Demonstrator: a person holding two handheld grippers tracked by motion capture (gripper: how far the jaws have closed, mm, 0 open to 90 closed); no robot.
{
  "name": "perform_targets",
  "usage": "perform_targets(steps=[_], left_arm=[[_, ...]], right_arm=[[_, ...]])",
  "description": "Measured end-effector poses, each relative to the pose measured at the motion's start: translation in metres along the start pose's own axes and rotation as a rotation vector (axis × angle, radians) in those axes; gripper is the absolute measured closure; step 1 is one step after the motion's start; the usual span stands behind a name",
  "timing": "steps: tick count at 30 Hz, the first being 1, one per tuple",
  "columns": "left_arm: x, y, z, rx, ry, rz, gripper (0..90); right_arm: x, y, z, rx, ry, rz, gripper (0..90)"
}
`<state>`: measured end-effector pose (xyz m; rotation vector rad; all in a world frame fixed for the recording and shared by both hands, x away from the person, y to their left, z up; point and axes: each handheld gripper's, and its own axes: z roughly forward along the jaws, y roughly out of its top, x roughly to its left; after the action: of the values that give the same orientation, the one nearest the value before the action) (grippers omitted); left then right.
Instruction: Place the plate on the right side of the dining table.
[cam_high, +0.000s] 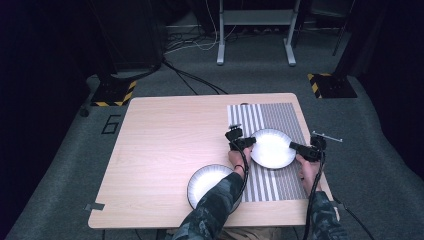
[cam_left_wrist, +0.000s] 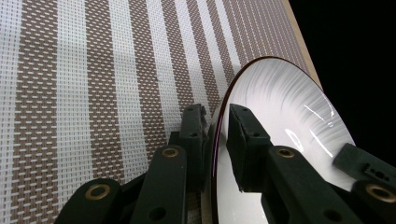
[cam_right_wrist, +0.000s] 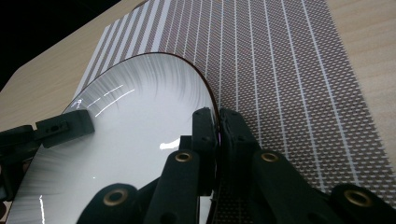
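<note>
1. A person stands at a wooden table (cam_high: 165, 150) with a gripper in each hand.
2. A white plate (cam_high: 272, 148) lies over a striped mat (cam_high: 280, 117) on the table's right side.
3. The left gripper (cam_high: 246, 143) is clamped on the plate's left rim, one jaw above it and one below.
4. The right gripper (cam_high: 298, 148) is clamped on the opposite, right rim in the same way.
5. The plate therefore spans straight between the two grippers, both equally near, its face level across them.
6. A second plate (cam_high: 206, 182) sits nearer the person, to the left, partly under the left sleeve.
7. Any lift will likely need both hands rising together to keep the plate flat.
</note>
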<state>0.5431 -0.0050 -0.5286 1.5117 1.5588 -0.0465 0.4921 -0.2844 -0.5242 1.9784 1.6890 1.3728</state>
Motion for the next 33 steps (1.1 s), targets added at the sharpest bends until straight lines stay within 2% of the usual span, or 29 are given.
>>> perform_targets(steps=[11, 13, 16, 18, 22, 25, 27, 28, 33], left_arm=[[-0.002, 0.004, -0.001, 0.029, 0.029, -0.004, 75.4], [-0.005, 0.005, -0.003, 0.045, 0.034, -0.002, 71.7], [-0.009, 0.011, -0.008, 0.068, 0.043, 0.018, 61.4], [-0.01, 0.014, -0.011, 0.068, 0.048, 0.018, 52.7], [-0.009, 0.018, -0.018, 0.075, 0.039, 0.018, 37.0], [-0.008, 0.019, -0.022, 0.085, 0.035, 0.026, 29.7], [-0.009, 0.018, -0.025, 0.113, 0.03, 0.055, 24.3], [-0.01, 0.018, -0.027, 0.126, 0.032, 0.072, 21.9], [-0.01, 0.02, -0.045, 0.126, 0.017, 0.115, 16.2]], right_arm=[[0.0, 0.0, -0.001, 0.003, 0.004, 0.015, 84.4], [-0.001, -0.001, -0.003, 0.004, 0.005, 0.012, 81.9], [0.001, -0.001, -0.009, 0.001, 0.004, 0.012, 70.2], [0.002, 0.0, -0.013, 0.006, -0.008, 0.005, 57.1], [0.004, 0.001, -0.021, 0.014, 0.011, -0.011, 32.9], [0.007, 0.002, -0.026, 0.026, 0.024, -0.03, 17.7], [0.008, 0.002, -0.029, 0.038, 0.02, -0.041, 14.2], [0.009, 0.002, -0.031, 0.04, 0.032, -0.045, 12.3], [0.016, -0.002, -0.042, 0.046, 0.05, -0.066, 7.1]])
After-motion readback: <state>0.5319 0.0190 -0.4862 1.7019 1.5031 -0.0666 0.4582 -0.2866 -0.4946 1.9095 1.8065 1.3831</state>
